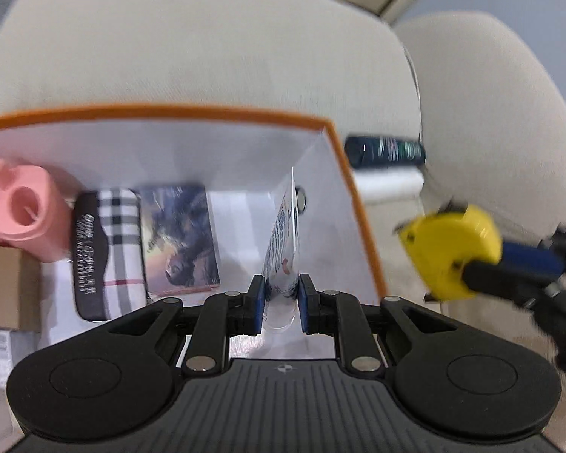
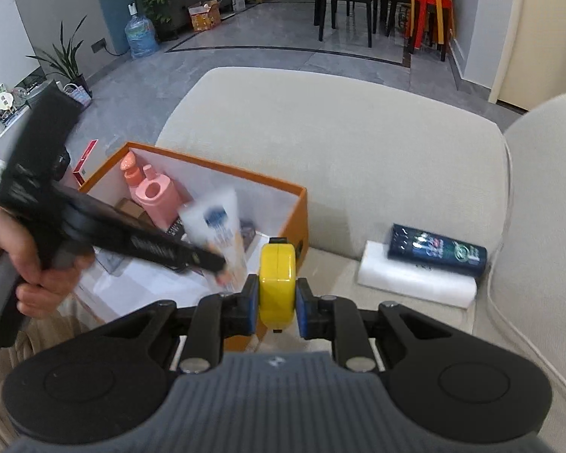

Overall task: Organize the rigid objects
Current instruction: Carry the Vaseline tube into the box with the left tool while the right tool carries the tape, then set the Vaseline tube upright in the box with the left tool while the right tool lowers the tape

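Observation:
An orange box (image 1: 354, 204) with a white inside sits on a beige sofa; it also shows in the right wrist view (image 2: 296, 219). My left gripper (image 1: 281, 302) is shut on a white printed tube (image 1: 283, 241) and holds it over the box's right side; the tube (image 2: 222, 226) is blurred in the right wrist view. My right gripper (image 2: 277, 304) is shut on a yellow tape measure (image 2: 277, 279), just right of the box, also seen in the left wrist view (image 1: 449, 249). Inside the box lie a pink bottle (image 1: 22, 211), a plaid case (image 1: 109, 253) and a picture card (image 1: 181, 238).
A dark blue box (image 2: 437, 251) lies on a white block (image 2: 415, 283) on the sofa seat, right of the orange box. A brown carton (image 1: 7, 290) is in the box's left part. Sofa cushions (image 2: 339, 151) rise behind; floor, chairs and plants lie beyond.

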A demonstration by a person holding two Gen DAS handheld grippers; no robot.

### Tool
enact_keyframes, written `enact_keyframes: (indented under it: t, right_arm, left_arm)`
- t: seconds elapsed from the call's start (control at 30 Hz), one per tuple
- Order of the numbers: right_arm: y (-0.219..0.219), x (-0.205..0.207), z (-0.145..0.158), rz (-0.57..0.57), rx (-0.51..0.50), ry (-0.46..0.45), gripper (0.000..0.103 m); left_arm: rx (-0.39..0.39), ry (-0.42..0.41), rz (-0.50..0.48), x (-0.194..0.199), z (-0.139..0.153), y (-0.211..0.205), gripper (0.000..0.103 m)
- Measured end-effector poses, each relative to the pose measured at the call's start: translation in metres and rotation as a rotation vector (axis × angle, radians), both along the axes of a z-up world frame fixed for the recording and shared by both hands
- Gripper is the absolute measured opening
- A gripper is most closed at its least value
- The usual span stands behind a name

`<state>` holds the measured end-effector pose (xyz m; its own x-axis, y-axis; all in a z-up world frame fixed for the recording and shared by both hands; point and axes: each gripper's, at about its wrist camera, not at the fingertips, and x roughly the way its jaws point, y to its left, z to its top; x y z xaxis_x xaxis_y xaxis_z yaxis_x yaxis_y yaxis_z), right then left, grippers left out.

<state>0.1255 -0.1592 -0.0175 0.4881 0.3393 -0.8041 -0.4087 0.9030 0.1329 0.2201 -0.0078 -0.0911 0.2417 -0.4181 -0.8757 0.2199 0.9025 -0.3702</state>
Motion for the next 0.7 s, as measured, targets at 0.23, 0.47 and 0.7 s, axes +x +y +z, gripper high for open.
enact_keyframes:
  t: [0.23, 0.47, 0.7]
  right_arm:
    - [0.017, 0.018, 0.002, 0.004, -0.050, -0.010, 0.018]
    - [0.038, 0.026, 0.007, 0.055, -0.114, -0.061, 0.018]
    - [0.048, 0.033, 0.015, 0.055, -0.098, -0.040, 0.018]
  left_arm:
    - [0.002, 0.034, -0.074, 0.025, -0.023, 0.001, 0.020]
    - [0.007, -0.005, -0.097, 0.036, -0.025, 0.002, 0.023]
    - [0.120, -0.040, -0.080, 0.032, -0.029, 0.005, 0.031]
